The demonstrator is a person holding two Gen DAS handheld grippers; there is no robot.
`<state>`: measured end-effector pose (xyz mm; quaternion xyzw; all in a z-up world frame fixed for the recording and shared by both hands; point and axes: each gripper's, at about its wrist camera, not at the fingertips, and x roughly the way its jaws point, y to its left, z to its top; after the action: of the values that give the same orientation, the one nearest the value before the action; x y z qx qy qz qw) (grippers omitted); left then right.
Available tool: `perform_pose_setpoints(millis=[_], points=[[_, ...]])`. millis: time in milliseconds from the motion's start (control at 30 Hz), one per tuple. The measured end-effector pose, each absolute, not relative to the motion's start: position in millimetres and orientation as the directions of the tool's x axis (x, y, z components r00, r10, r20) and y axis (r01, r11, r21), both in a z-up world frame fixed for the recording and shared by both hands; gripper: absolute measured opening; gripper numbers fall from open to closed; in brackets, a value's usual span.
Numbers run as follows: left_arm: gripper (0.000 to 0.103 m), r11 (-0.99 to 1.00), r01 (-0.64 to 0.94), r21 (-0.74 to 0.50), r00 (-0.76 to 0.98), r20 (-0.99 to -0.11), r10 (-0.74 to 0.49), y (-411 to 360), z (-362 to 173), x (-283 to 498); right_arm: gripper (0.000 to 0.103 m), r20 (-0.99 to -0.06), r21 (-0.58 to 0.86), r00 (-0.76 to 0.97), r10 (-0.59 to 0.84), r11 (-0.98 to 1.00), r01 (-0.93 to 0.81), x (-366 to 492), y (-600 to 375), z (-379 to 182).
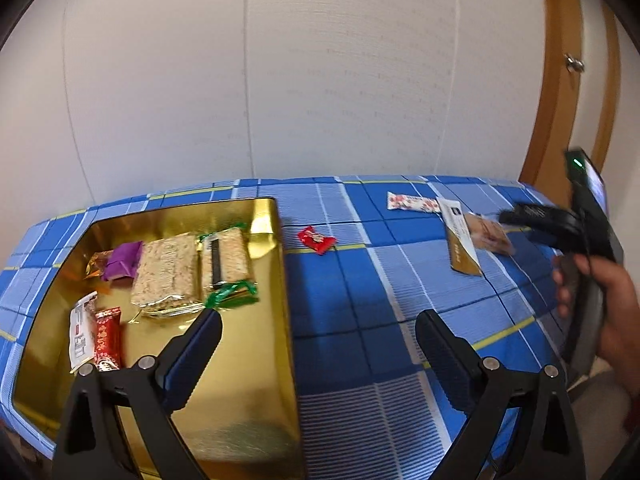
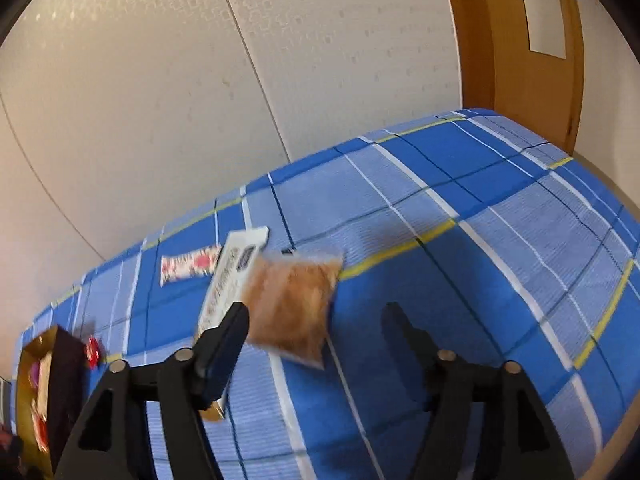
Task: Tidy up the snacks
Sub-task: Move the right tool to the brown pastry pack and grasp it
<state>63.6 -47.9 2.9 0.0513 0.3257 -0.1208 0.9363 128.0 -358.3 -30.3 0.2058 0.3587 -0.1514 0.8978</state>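
A gold tray point(image 1: 256, 392) on the left holds several wrapped snacks, among them two pale cracker packs point(image 1: 168, 272), a purple candy point(image 1: 122, 266) and a red bar point(image 1: 107, 338). My left gripper point(image 1: 318, 330) is open and empty over the tray's right wall. On the cloth lie a small red candy point(image 1: 316, 239), a white-and-red bar point(image 1: 412, 203), a white-and-gold pack point(image 1: 460, 236) and a brown snack bag point(image 2: 292, 304). My right gripper point(image 2: 316, 320) is open and empty just above the brown bag; it also shows in the left wrist view point(image 1: 532, 220).
The table carries a blue plaid cloth point(image 2: 480, 280). A white wall stands behind it and a wooden door point(image 2: 500, 40) at the right. The tray point(image 2: 28, 400) sits at the far left of the right wrist view.
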Motion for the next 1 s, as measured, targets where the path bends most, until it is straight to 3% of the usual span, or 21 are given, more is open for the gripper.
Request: perform_pose_setpoints(millis=[367,433,667,1000], points=[[0.098,0.958,0.279,0.061,0.727,-0.666,-0.169,-69.3,-6.4,66.0,0.07,-0.786,0.147,0.603,-0.134,0.908,0.393,180.3,-337.3,-54.8],[0.098,0.96,0.275,0.046,0.714,-0.678,-0.172,-74.5,-8.1,71.6,0.062,-0.787,0.155,0.607,-0.109,0.917,0.367,178.6,-338.4,-54.0],[0.098,0.96,0.277,-0.044,0.651,-0.726,-0.221,-101.9,-12.7,92.4,0.062,-0.802,0.155,0.59,-0.086,0.925,0.346,162.5,-352.0,-53.9],[0.098,0.948,0.314,-0.045,0.581,-0.781,-0.229,-170.5,-14.0,138.2,0.062,-0.831,0.16,0.542,-0.123,0.881,0.445,124.4,-394.0,-52.0]])
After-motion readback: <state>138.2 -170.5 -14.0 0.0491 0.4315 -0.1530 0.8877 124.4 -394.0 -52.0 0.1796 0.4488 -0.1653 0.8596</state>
